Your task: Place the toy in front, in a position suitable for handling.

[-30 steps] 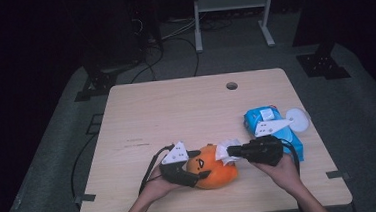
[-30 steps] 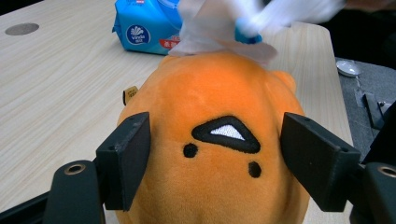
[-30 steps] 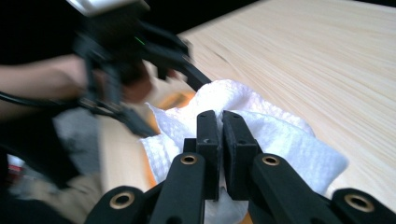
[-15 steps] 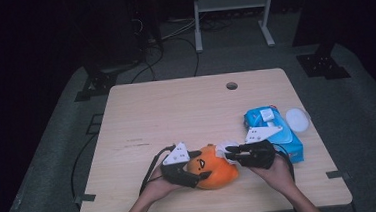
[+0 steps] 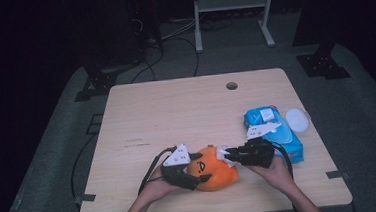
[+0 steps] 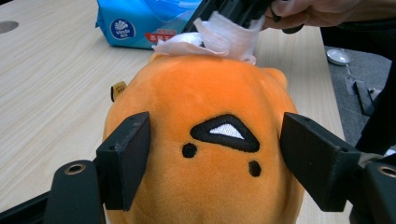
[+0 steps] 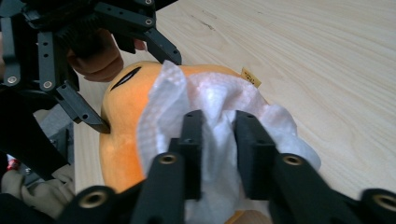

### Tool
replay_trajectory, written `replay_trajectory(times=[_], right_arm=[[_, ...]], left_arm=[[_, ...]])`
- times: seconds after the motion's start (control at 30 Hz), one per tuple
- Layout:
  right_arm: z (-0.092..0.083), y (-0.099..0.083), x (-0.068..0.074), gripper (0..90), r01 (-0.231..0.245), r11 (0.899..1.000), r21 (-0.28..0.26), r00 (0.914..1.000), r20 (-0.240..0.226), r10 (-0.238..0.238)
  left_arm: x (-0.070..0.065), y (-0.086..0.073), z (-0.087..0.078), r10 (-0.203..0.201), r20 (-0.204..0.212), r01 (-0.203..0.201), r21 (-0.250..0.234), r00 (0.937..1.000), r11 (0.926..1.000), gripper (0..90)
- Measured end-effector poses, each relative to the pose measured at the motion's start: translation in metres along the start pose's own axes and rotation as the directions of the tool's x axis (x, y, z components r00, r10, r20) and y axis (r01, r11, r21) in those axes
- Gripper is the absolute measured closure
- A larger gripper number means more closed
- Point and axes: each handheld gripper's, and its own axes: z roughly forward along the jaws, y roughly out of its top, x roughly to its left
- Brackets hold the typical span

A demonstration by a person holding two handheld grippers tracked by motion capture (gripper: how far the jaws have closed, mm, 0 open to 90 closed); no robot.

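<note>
An orange plush toy (image 5: 215,173) with a stitched face lies near the table's front edge. My left gripper (image 5: 204,168) is shut on it, one jaw pressing each side of the toy (image 6: 210,116). A crumpled white wipe (image 7: 215,98) sits bunched between the jaws of my right gripper (image 7: 219,135), which have just been closing on it. That gripper (image 5: 227,156) comes in from the right and presses the wipe (image 6: 219,39) against the top of the toy.
A blue pack of wet wipes (image 5: 273,130) lies to the right, behind my right hand, with a round white lid (image 5: 297,120) beside it. The wooden table (image 5: 176,112) has a small hole (image 5: 231,86) near its far edge.
My right gripper has shifted slightly left and down, bringing the wipe onto the plush toy. The left gripper and the toy have kept still.
</note>
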Motion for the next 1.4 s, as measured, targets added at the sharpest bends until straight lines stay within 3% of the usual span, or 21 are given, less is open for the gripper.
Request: replay_trajectory(times=[0.1, 0.3, 0.33, 0.5, 0.63, 0.73, 0.87, 1.0, 1.1, 1.17, 1.23, 1.33, 1.37, 1.4], right_arm=[[-0.003, -0.001, -0.001, 79.4, 0.003, 1.000, -0.006, 1.0000, -0.009, -0.003], [-0.008, 0.001, 0.004, 80.9, 0.037, 0.999, -0.014, 0.9991, 0.020, -0.036], [-0.013, 0.003, 0.009, 81.2, 0.069, 0.997, -0.023, 0.9969, 0.040, -0.068], [-0.018, 0.009, 0.024, 81.4, 0.115, 0.992, -0.046, 0.9928, 0.038, -0.114], [-0.011, 0.013, 0.045, 81.5, 0.196, 0.980, -0.037, 0.9806, 0.016, -0.195], [-0.001, 0.012, 0.056, 81.3, 0.266, 0.964, 0.010, 0.9623, 0.057, -0.266], [-0.001, 0.007, 0.048, 81.5, 0.250, 0.968, 0.016, 0.9653, 0.072, -0.251], [-0.010, -0.001, 0.036, 81.5, 0.226, 0.974, 0.032, 0.9653, 0.127, -0.228], [-0.013, -0.006, 0.034, 81.7, 0.200, 0.980, 0.023, 0.9712, 0.128, -0.201], [-0.011, -0.004, 0.040, 81.7, 0.220, 0.975, 0.017, 0.9681, 0.119, -0.220], [-0.007, 0.000, 0.050, 81.7, 0.243, 0.970, -0.002, 0.9676, 0.073, -0.242], [0.003, 0.002, 0.063, 81.5, 0.307, 0.951, 0.037, 0.9474, 0.083, -0.309], [0.004, 0.001, 0.063, 81.6, 0.315, 0.948, 0.040, 0.9446, 0.085, -0.317], [0.003, 0.001, 0.060, 81.7, 0.303, 0.952, 0.038, 0.9490, 0.078, -0.306]], left_arm=[[0.001, -0.001, -0.002, -0.001, 0.012, 0.001, -0.003, 0.9999, 1.0000, 25.5], [0.002, -0.002, -0.004, -0.004, 0.010, 0.004, -0.007, 0.9999, 1.0000, 25.3], [0.002, -0.003, -0.004, -0.007, 0.008, 0.007, -0.009, 0.9999, 0.9999, 25.4], [0.003, -0.002, -0.002, -0.010, -0.002, 0.010, -0.012, 0.9999, 0.9999, 25.4], [0.003, -0.001, 0.002, -0.020, -0.024, 0.020, -0.018, 0.9995, 0.9996, 25.4], [0.004, 0.000, 0.001, -0.027, -0.042, 0.027, -0.016, 0.9987, 0.9995, 24.9], [0.005, -0.002, -0.002, -0.033, -0.037, 0.033, -0.017, 0.9987, 0.9993, 24.8], [0.006, -0.004, -0.004, -0.035, -0.038, 0.034, -0.016, 0.9987, 0.9993, 25.2], [0.005, -0.004, -0.002, -0.040, -0.044, 0.039, -0.018, 0.9982, 0.9991, 26.1], [0.006, -0.004, 0.000, -0.043, -0.053, 0.042, -0.017, 0.9977, 0.9990, 26.8], [0.007, -0.003, 0.001, -0.054, -0.055, 0.053, -0.023, 0.9970, 0.9983, 26.9], [0.008, -0.004, 0.000, -0.062, -0.056, 0.061, -0.024, 0.9965, 0.9979, 27.2], [0.009, -0.005, -0.001, -0.061, -0.057, 0.060, -0.024, 0.9965, 0.9979, 27.9], [0.009, -0.005, -0.001, -0.061, -0.057, 0.060, -0.024, 0.9965, 0.9979, 28.4]])
